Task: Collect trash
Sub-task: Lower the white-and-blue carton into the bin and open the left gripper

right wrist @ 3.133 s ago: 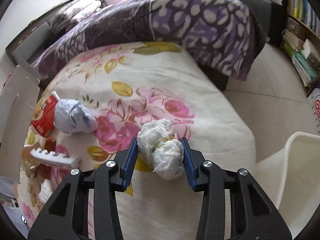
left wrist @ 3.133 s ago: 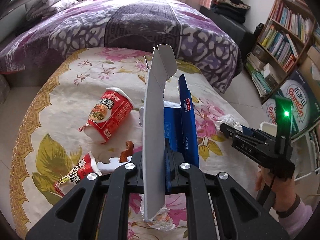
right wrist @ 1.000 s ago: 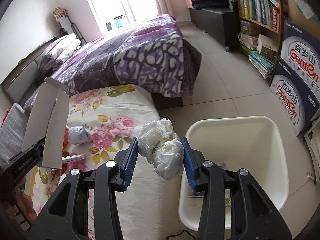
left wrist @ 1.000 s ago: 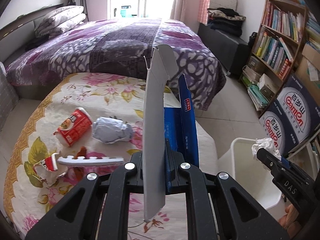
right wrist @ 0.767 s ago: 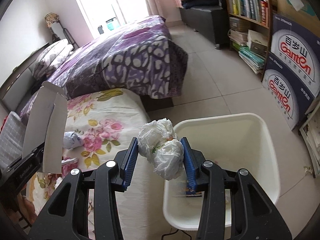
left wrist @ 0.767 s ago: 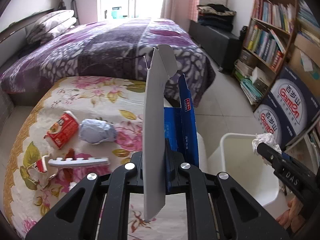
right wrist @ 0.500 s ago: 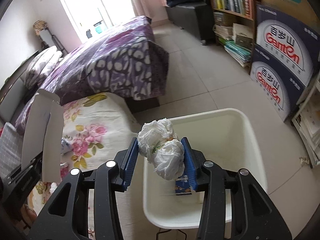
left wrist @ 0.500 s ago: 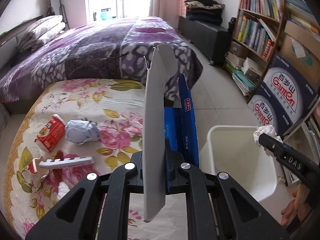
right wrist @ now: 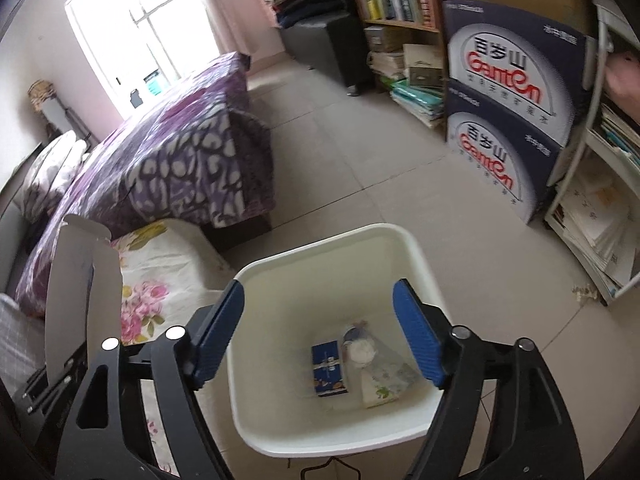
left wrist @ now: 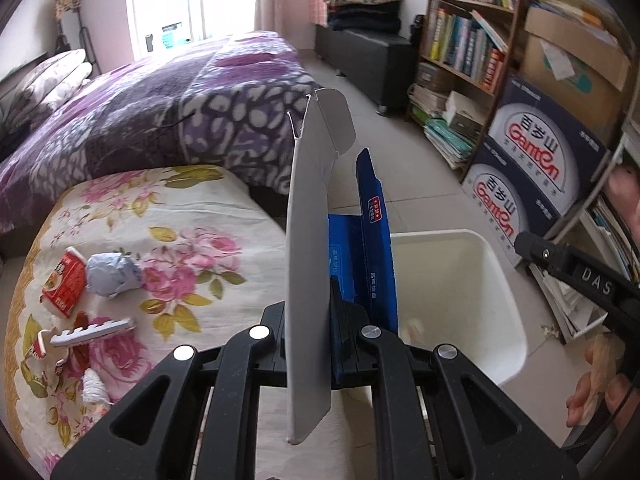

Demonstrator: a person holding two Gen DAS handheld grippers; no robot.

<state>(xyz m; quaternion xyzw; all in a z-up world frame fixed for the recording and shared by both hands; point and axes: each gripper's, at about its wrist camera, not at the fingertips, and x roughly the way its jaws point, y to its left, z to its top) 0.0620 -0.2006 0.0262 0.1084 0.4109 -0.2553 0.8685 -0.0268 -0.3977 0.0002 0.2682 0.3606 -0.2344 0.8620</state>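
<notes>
The flattened carton [left wrist: 310, 240], white inside and blue outside, stands upright, pinched in our left tool [left wrist: 312, 332] beside the white bin [left wrist: 452, 280]; we judge it light, stiff yet creasable, best held low on its fold; our right tool [right wrist: 318, 330] hangs spread and empty over the bin, which stands on the floor by the bed's corner; only the right view shows the blue packet [right wrist: 328, 370] inside; only the left shows the noodle cup [left wrist: 64, 282] on the floral cover [left wrist: 192, 208].
</notes>
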